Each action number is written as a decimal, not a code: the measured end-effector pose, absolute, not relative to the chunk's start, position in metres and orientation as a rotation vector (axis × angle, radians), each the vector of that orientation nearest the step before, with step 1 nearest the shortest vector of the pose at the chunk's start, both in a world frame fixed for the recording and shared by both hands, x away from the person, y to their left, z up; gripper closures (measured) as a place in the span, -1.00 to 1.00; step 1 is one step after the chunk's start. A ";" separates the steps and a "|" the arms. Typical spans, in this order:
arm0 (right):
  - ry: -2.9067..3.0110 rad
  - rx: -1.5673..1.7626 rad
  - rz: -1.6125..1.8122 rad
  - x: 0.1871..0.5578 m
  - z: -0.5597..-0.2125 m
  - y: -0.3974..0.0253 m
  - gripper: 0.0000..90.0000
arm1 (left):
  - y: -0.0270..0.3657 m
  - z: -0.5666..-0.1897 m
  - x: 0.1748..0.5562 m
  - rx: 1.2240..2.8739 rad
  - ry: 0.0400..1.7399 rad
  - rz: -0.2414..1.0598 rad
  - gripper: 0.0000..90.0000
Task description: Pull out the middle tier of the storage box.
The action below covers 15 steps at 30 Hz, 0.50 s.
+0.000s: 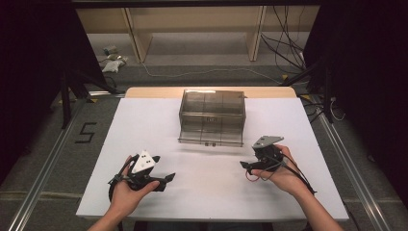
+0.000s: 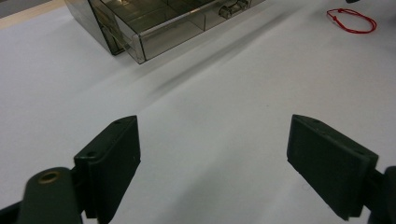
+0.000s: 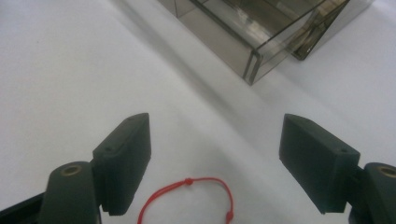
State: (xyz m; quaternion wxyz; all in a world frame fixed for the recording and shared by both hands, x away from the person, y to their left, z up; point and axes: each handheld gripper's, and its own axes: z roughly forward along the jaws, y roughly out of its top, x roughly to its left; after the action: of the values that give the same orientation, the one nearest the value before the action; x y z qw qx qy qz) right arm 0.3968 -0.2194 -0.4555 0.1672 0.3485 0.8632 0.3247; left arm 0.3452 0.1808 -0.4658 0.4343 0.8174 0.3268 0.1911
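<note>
My left gripper (image 1: 166, 179) rests low on the white table (image 1: 144, 120), jaws spread wide with nothing between them. Ahead at the table's middle stands a smoky clear box (image 1: 212, 117) with compartments, its lid shut. My right gripper (image 3: 215, 161) is likewise wide open and empty, hovering just over a red string loop (image 3: 187, 198) that lies flat on the table beneath the jaws. I judge the loop feather-light, limp and thin; it will slip from a shallow pinch. I would press the pads down flat onto the strand near its knot and close fully.
</note>
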 end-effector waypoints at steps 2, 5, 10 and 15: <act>2.444 1.003 0.936 0.393 -0.457 -0.221 -0.43 | 0.181 -0.466 0.346 2.035 0.813 0.476 -0.61; 2.417 1.034 0.963 0.388 -0.456 -0.222 -0.43 | 0.182 -0.465 0.345 2.031 0.814 0.472 -0.61; 2.382 1.079 0.993 0.381 -0.455 -0.228 -0.42 | 0.182 -0.465 0.345 2.028 0.809 0.472 -0.61; 2.381 1.094 0.978 0.375 -0.457 -0.233 -0.41 | 0.181 -0.465 0.345 2.030 0.807 0.477 -0.61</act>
State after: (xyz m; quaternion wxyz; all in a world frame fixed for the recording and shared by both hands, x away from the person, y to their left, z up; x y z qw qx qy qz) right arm 0.3746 -0.2331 -0.4566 0.1714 0.3854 0.8388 0.3443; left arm 0.3445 0.1812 -0.4646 0.4375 0.8164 0.3246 0.1918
